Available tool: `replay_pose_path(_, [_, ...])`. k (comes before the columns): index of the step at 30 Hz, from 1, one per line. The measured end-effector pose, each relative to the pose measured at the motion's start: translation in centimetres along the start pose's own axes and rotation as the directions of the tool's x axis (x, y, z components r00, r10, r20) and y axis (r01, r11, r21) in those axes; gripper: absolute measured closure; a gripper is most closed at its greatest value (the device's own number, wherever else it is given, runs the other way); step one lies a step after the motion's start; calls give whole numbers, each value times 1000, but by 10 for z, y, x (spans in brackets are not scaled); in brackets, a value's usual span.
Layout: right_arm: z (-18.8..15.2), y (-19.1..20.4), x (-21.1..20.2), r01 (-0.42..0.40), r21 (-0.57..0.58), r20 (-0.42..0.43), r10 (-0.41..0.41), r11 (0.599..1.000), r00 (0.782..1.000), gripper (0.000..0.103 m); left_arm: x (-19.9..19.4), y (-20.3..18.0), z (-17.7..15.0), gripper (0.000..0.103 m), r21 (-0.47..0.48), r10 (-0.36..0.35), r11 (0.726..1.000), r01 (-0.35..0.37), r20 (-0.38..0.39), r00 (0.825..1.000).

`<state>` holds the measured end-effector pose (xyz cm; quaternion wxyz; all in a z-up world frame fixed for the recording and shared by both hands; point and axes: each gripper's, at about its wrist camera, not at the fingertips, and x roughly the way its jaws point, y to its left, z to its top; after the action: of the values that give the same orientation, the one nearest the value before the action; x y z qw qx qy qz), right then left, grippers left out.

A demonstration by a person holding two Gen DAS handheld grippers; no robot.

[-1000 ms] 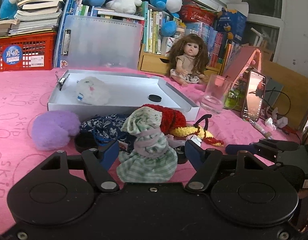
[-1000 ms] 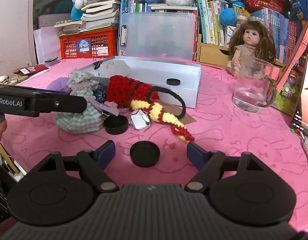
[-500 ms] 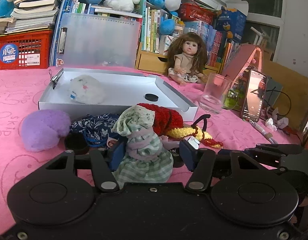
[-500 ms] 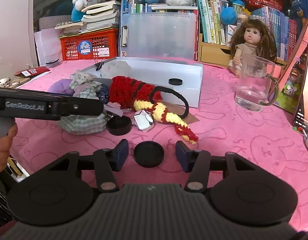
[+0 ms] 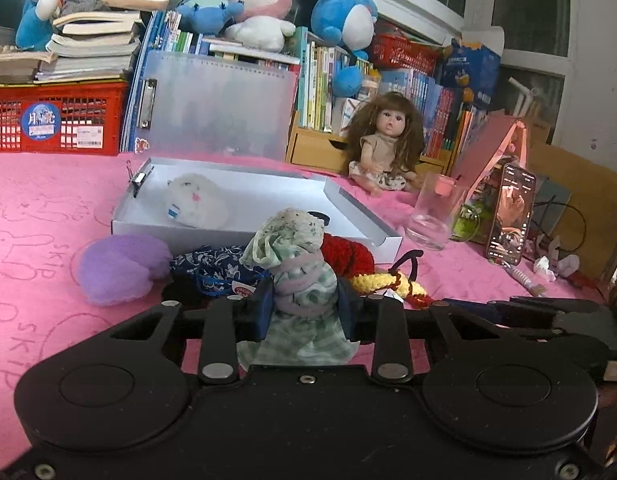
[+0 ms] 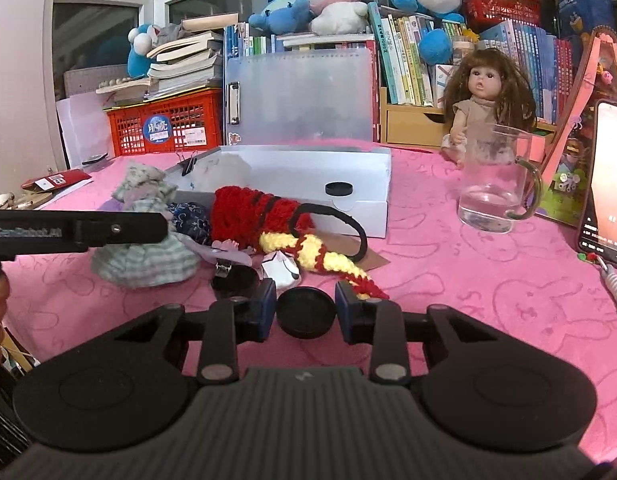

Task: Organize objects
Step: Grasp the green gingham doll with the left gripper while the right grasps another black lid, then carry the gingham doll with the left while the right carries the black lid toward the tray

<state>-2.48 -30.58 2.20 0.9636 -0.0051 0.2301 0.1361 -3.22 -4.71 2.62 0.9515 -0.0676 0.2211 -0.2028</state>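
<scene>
A: What do my left tongs (image 5: 304,306) hold?

B: I have them clamped on the checked cloth doll (image 5: 298,280). Both blue pads press its wrapped middle. The doll stands upright on the pink bench (image 5: 48,208), just in front of the white box (image 5: 384,236). A purple pouch (image 5: 120,268) lies to its left, a blue floral cloth (image 5: 212,268) between them.

A: And my right tongs (image 6: 305,310)?

B: Their jaws are closing around a black disc (image 6: 305,312) that lies flat on the bench. The pads sit just beside its rim; I cannot tell whether they touch it yet.

A: What lies near the disc?

B: A red and yellow knitted toy (image 6: 292,232) with a black band stretches from the box toward the disc. A second black disc (image 6: 338,189) rests inside the box, beside a white plush (image 5: 196,202).

A: Farther off?

B: A glass jug (image 6: 494,192) stands to the right, a long-haired doll (image 6: 486,100) sits behind it, and a phone (image 6: 608,184) leans at the edge.
</scene>
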Motion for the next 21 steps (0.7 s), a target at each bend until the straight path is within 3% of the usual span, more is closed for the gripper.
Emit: replay_pose_path(21, [-1,6,4,-13,13,-17,13,1000,1000,65,-11,4,-8,71,-30,13,999,-13,4,1000])
